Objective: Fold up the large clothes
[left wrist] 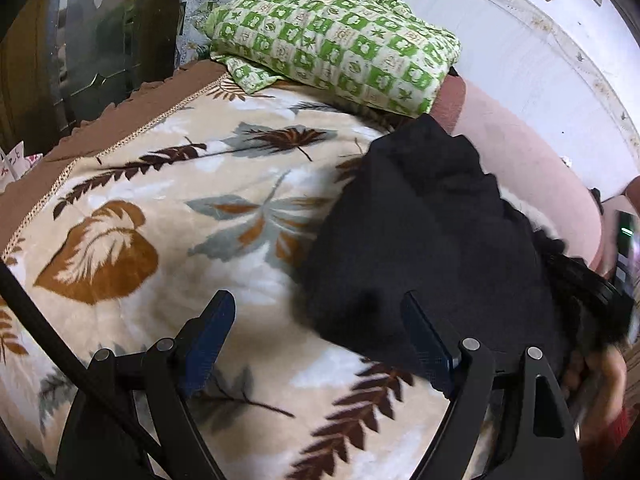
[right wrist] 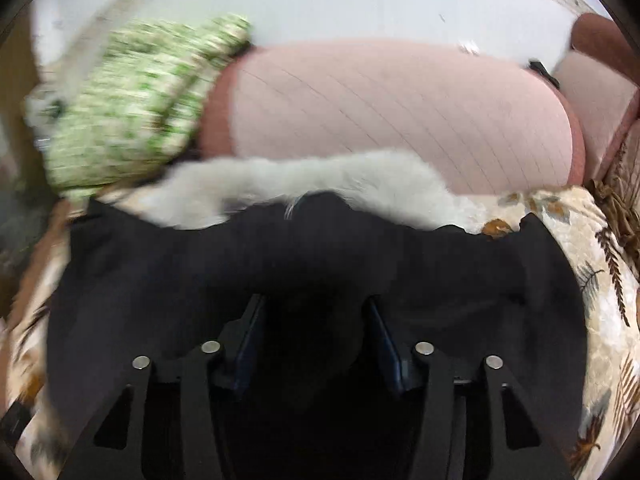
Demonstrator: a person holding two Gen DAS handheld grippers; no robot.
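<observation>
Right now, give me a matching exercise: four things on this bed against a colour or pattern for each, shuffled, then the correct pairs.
Things:
1. garment
2. pillow
3. blanket
4. bolster

Colours:
A. pink with thin lines
B. black
C. cream with brown and grey leaves
D. green and white checks

Pairs: 1-B, 2-D, 3-C, 4-A

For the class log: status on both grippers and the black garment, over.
Left gripper open, empty, at the black garment edge. Right gripper open over the dark cloth, grasp unclear. Garment bunched on leaf blanket. Green pillow behind, clear.
</observation>
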